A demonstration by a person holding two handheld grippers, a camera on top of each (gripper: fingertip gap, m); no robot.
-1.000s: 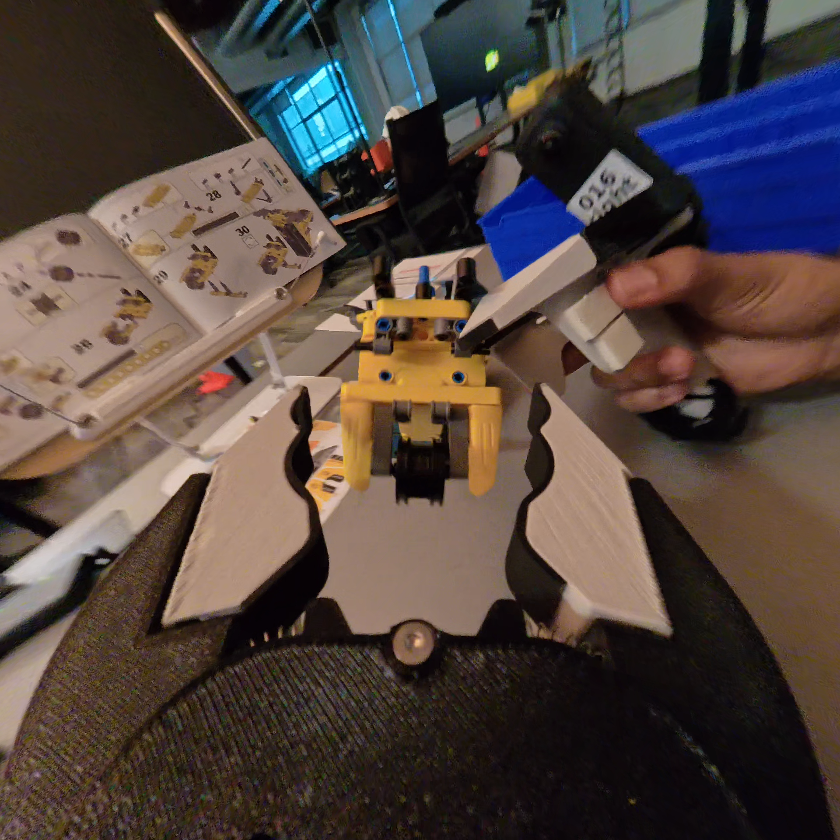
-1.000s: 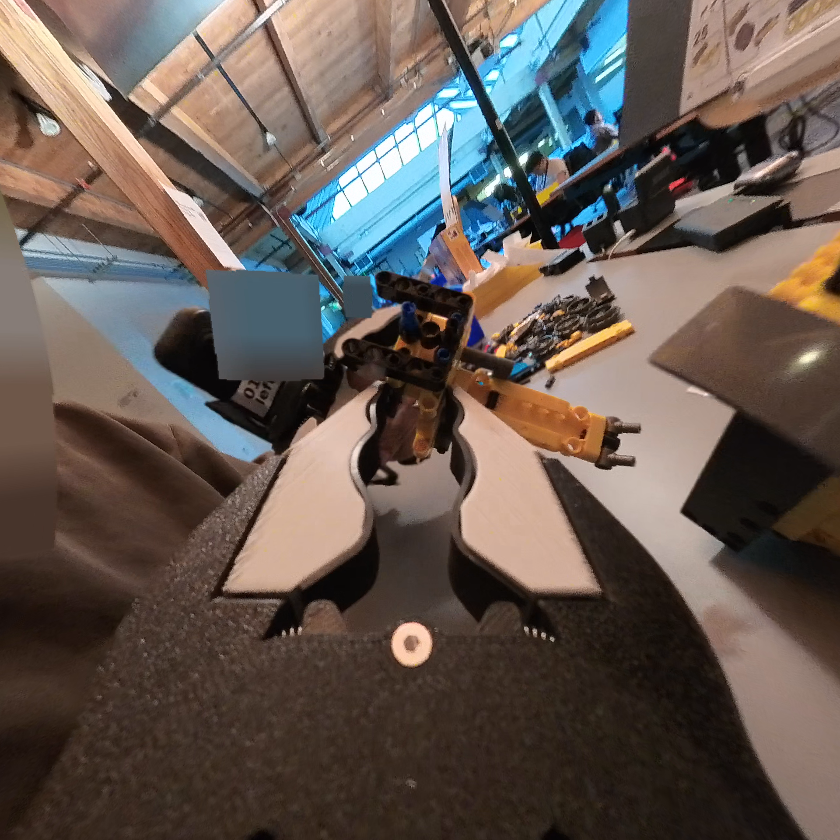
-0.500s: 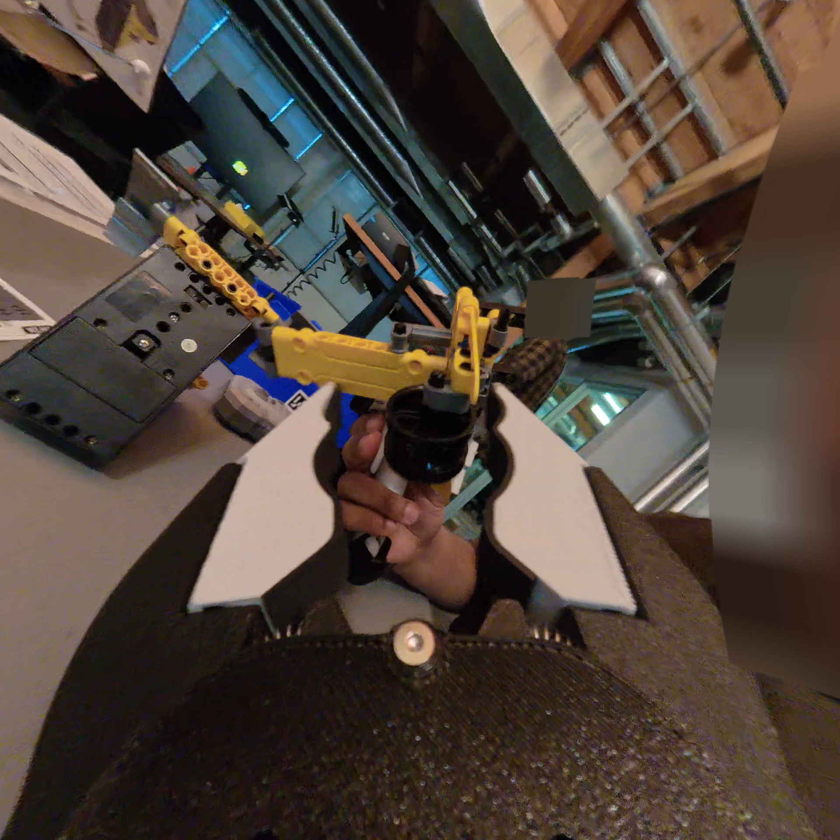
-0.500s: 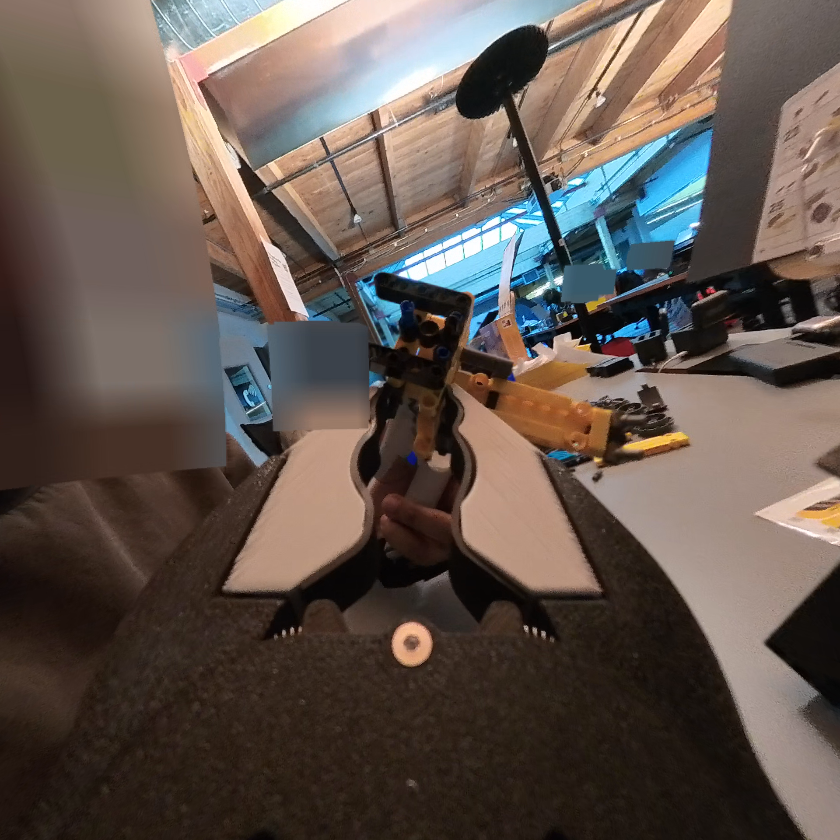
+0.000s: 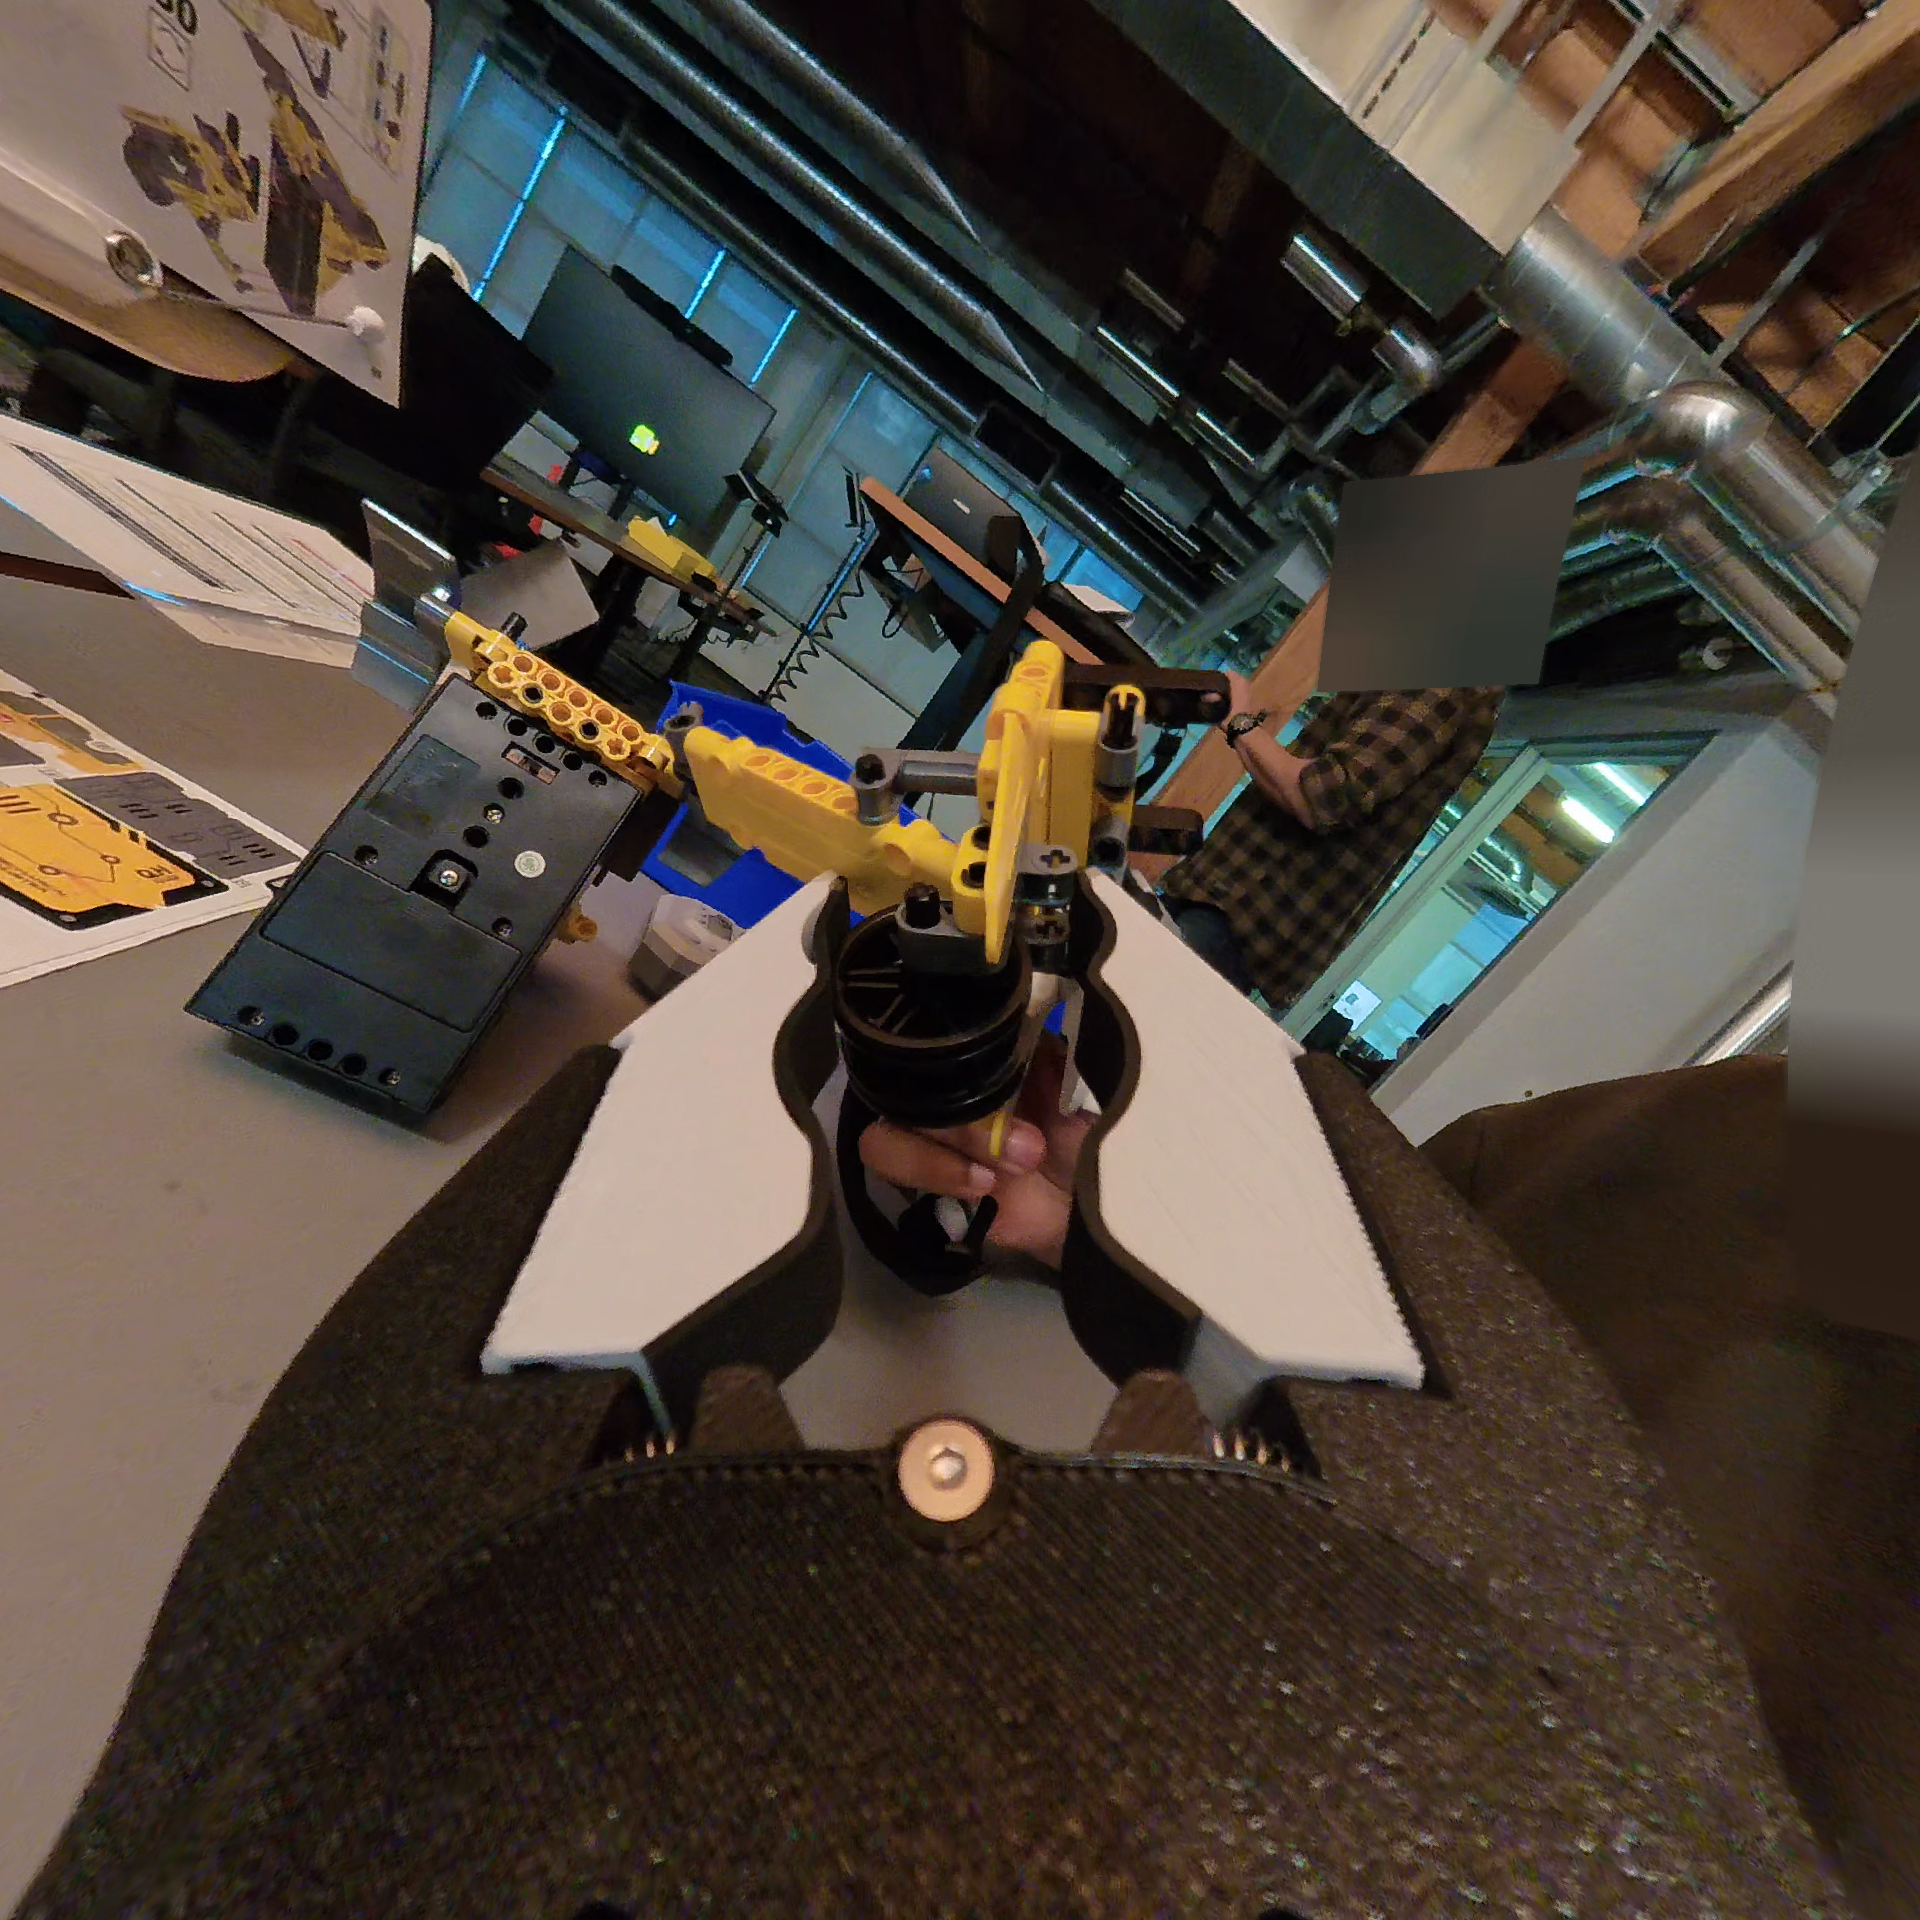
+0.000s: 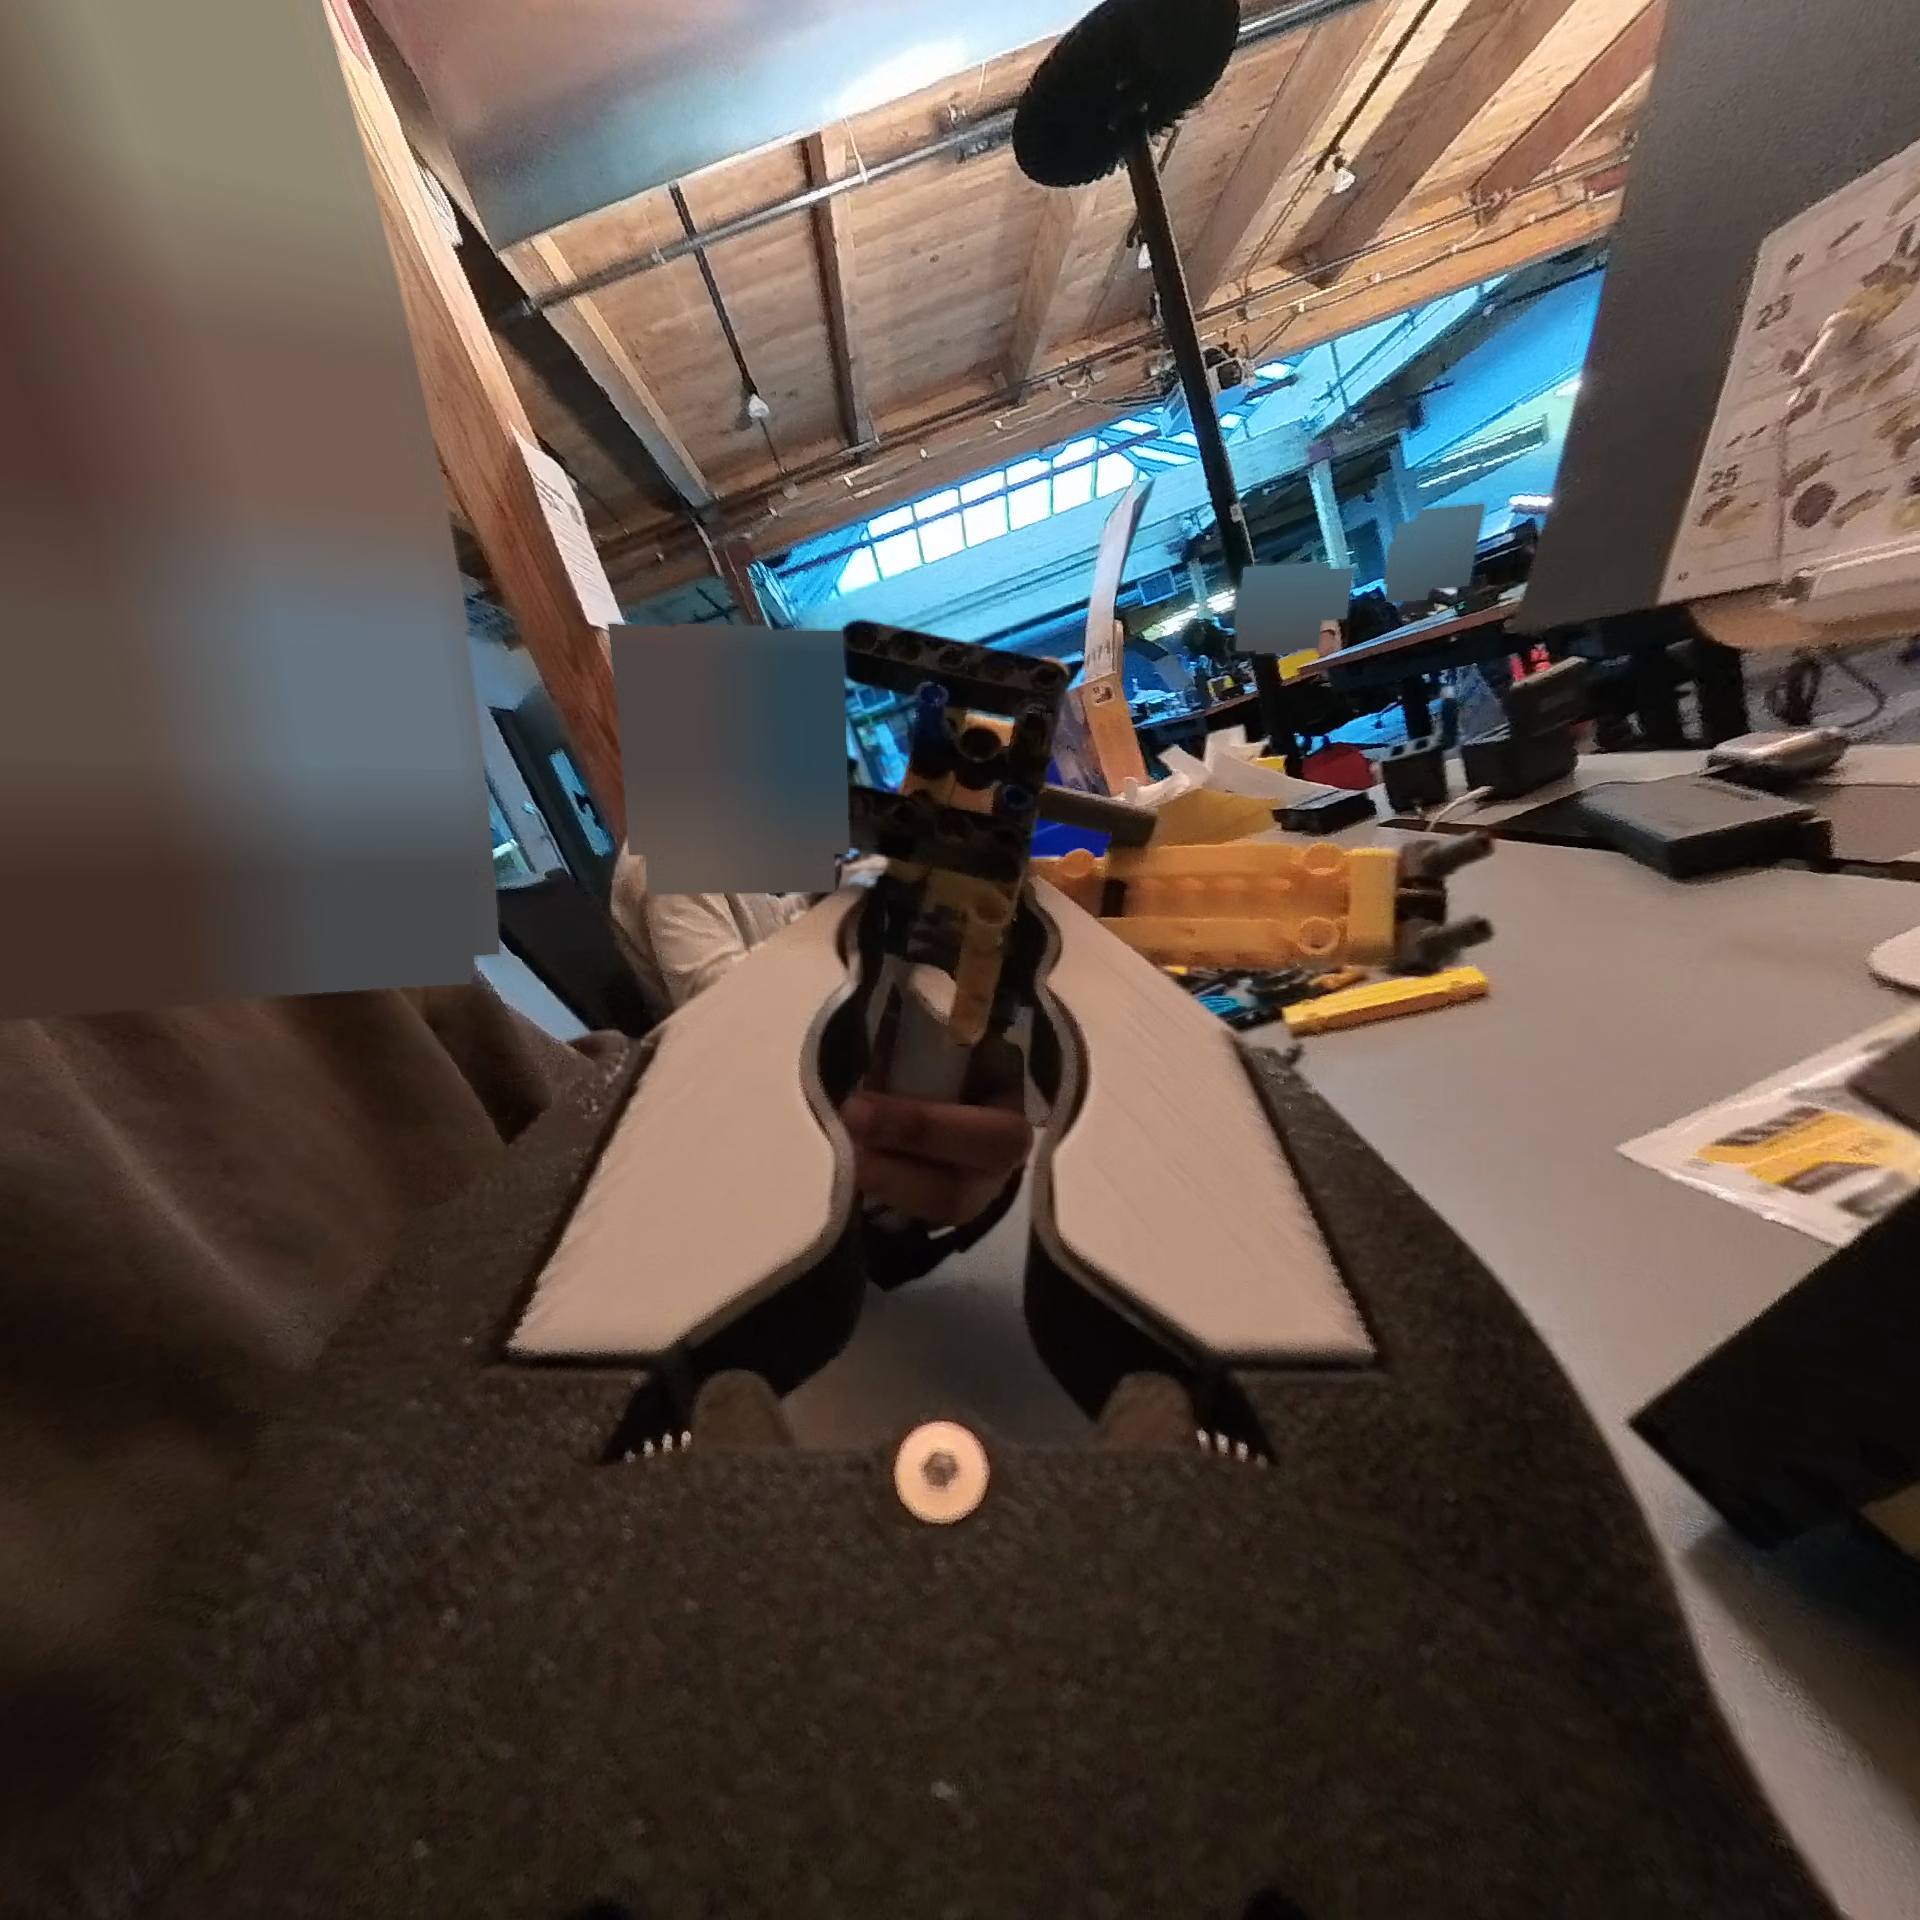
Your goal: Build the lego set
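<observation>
Left gripper point(image 5: 961, 940): clamped on the black wheel hub point(image 5: 928, 1023) at the near end of a yellow-and-black brick-built assembly point(image 5: 1023, 805); held clear of the grey table point(image 5: 156, 1195), tilted upward.
Right gripper point(image 6: 943, 925): clenched on the black-and-yellow frame end of the same assembly point(image 6: 951, 831), fingers nearly meeting around it.
Reason for the double hold: likely to keep the model steady in the air from two opposite ends, so neither grip has to bear it alone.
Yellow arm of the assembly point(image 5: 800, 805): juts out to the left beyond the left gripper's fingers; from the right wrist view it runs off to the right point(image 6: 1247, 899).
Between the fingers: a hand point(image 5: 971, 1174) on the other gripper's handle, seen below the model in each view.
Left view only: black battery-box module point(image 5: 416, 894) with a yellow studded beam on top, lying ahead and left on the table; printed sheet point(image 5: 94, 842) farther left; blue bin point(image 5: 727, 862) behind the arm.
Right view only: loose yellow beam point(image 6: 1382, 1003) and small dark parts on the table ahead-right; open instruction booklet point(image 6: 1829, 416) propped at far right; round black disc on a pole point(image 6: 1127, 83) overhead.
Contact detail: exact pinch point of the right gripper is blurred, so which piece it bears on cannot be told.
</observation>
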